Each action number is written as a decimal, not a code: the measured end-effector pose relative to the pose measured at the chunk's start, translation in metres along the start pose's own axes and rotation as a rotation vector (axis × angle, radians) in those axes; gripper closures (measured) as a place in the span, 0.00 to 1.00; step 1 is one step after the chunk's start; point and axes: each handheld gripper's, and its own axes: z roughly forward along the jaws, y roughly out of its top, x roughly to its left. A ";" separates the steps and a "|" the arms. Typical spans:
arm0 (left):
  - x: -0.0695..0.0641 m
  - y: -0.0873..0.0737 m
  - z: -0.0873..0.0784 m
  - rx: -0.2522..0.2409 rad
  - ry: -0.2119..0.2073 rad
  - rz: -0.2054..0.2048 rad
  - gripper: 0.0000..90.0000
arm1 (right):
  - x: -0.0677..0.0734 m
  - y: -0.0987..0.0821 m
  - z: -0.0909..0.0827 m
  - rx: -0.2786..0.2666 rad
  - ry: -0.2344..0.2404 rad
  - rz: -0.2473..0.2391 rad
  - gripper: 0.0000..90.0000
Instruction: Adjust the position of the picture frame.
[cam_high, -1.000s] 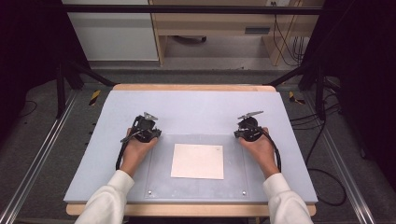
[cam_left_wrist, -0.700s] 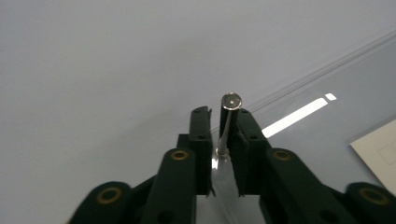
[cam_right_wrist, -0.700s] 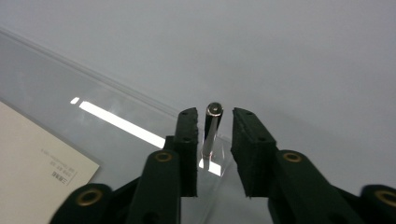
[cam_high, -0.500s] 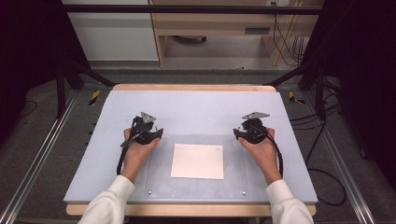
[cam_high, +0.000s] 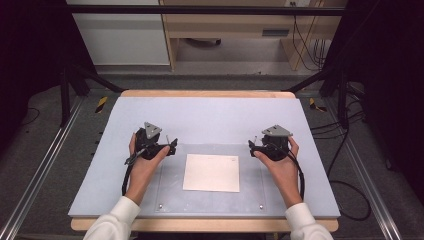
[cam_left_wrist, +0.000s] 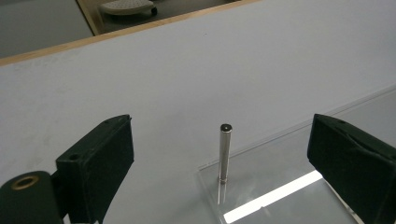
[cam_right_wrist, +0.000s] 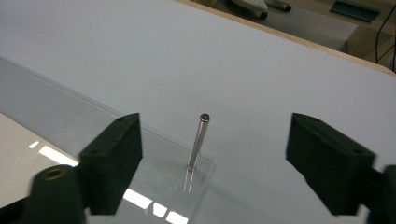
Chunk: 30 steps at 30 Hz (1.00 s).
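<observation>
I have both forearms coming in from six o'clock in the high view, white sleeves at the bottom edge, each angled a little inward. My left gripper (cam_high: 172, 146) sits at about nine o'clock of the scene, its tips pointing toward three; my right gripper (cam_high: 251, 145) sits at about three o'clock, tips pointing toward nine. Both sets of jaws have just been opening and now stand wide apart, pressing on nothing. Cables trail back along my wrists toward six.

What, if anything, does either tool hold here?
Nothing. The left tool and right tool have just opened, each astride an upright metal pin without touching it.
</observation>
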 end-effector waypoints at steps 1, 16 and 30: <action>0.000 0.000 -0.001 -0.001 -0.002 0.003 0.08 | 0.000 -0.001 0.000 0.004 -0.006 -0.001 0.31; -0.007 -0.007 -0.002 -0.004 0.006 0.007 0.15 | 0.010 -0.001 0.018 0.031 -0.022 0.002 0.71; -0.007 -0.007 -0.004 -0.023 0.005 0.000 0.41 | 0.010 0.001 0.025 0.051 -0.019 0.045 0.91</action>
